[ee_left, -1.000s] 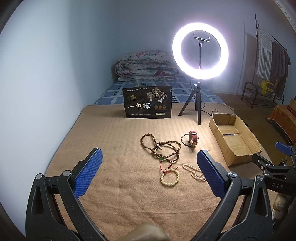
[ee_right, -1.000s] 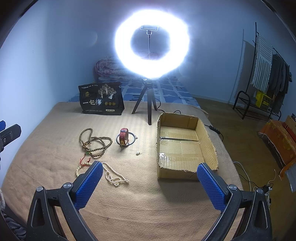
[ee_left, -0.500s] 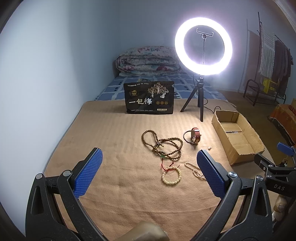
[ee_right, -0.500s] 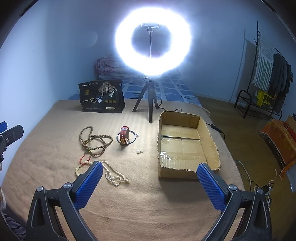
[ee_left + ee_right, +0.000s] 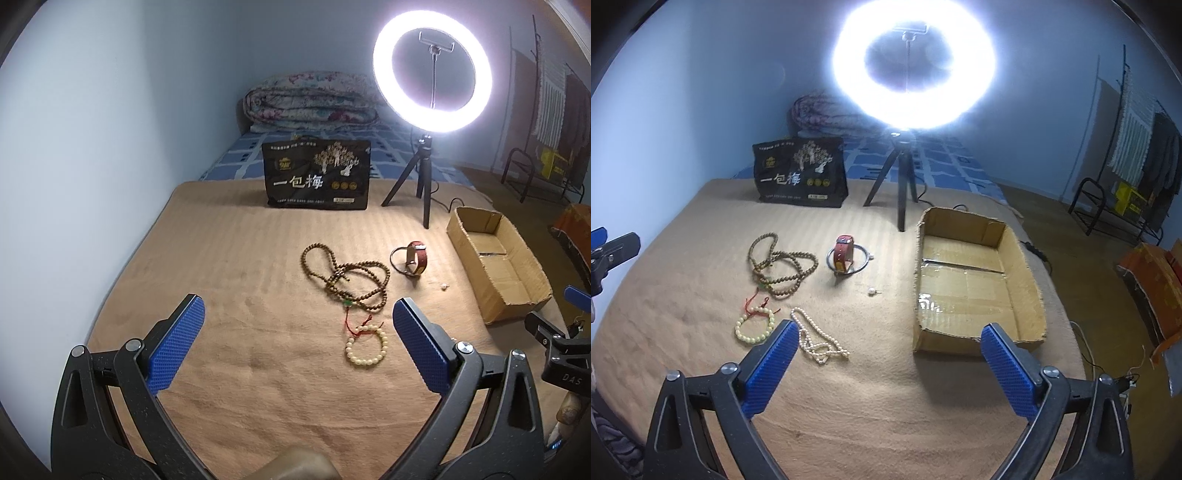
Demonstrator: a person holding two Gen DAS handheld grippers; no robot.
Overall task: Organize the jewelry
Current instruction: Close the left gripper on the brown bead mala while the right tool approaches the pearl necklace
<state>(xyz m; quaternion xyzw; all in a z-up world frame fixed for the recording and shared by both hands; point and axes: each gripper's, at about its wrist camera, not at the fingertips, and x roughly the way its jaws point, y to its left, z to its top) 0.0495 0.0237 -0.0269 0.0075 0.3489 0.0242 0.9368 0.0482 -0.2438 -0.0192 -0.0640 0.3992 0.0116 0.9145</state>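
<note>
Both your grippers hang above the blanket (image 5: 849,424) with jaws spread wide and nothing between them: the left gripper (image 5: 295,347) and the right gripper (image 5: 886,362). The box (image 5: 1027,273) looks empty, so the sorting seems not yet begun.

Pick one piece and come straight down on it; for a first grasp, the cream bracelet (image 5: 366,346) suits your left, since it lies flat and apart from the tangle. Close across the beads, not on the red cord (image 5: 349,321), which runs up to the brown beads (image 5: 347,277) and may drag them along. Lift slowly and check nothing trails.

The bracelet lies just ahead of your left gripper, nearer its right finger. The pearl strand (image 5: 816,339) lies just beside your right gripper's left finger, and the box sits ahead to the right. The watch (image 5: 844,254) stands on edge between the brown beads and the box, with a small loose bead (image 5: 872,291) near it.
</note>
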